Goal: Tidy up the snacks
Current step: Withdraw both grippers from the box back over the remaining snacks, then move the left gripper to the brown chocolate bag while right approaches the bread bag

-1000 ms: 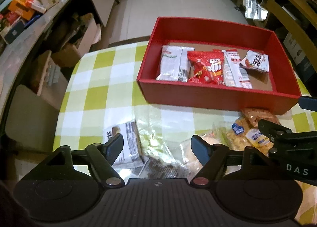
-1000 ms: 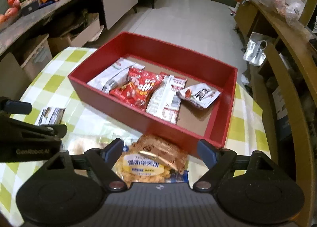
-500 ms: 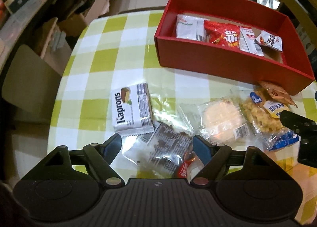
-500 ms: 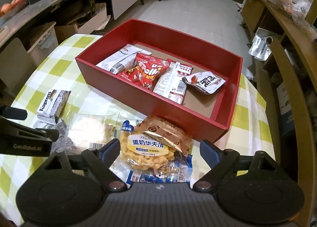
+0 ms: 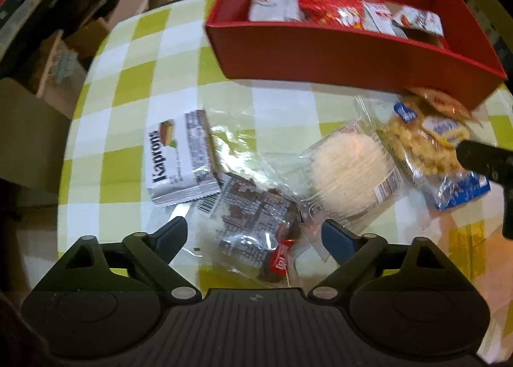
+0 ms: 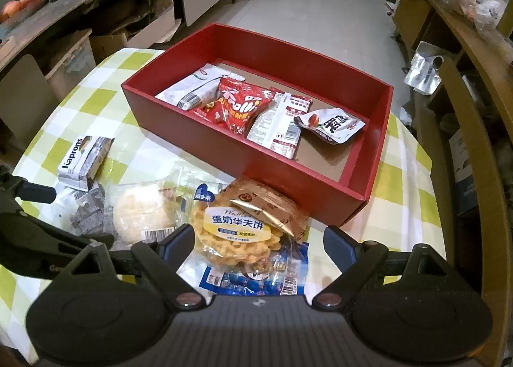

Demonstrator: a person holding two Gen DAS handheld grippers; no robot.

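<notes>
The table (image 6: pixel 404 168) wears a green check cloth. Toward its far edge sits the red box (image 6: pixel 320 56), holding four packets laid in a row. Five more snacks lie loose on the cloth before the box: the waffle pack (image 6: pixel 237 232) touching the box's near wall, the round cake (image 5: pixel 349 168) beside it, the Kaprons bar (image 5: pixel 178 158) nearer the left edge, the dark packet (image 5: pixel 253 219), and a small brown sachet (image 6: pixel 272 203) on top of the waffles.

The right gripper (image 6: pixel 258 240) is spread wide over the waffle pack, gripping nothing. The left gripper (image 5: pixel 253 237) is likewise wide and empty, over the dark packet.

Risks: wrappers overlap, so closing on one may drag its neighbour. The sachet could slide off when the waffles rise. Slick film may slip.
</notes>
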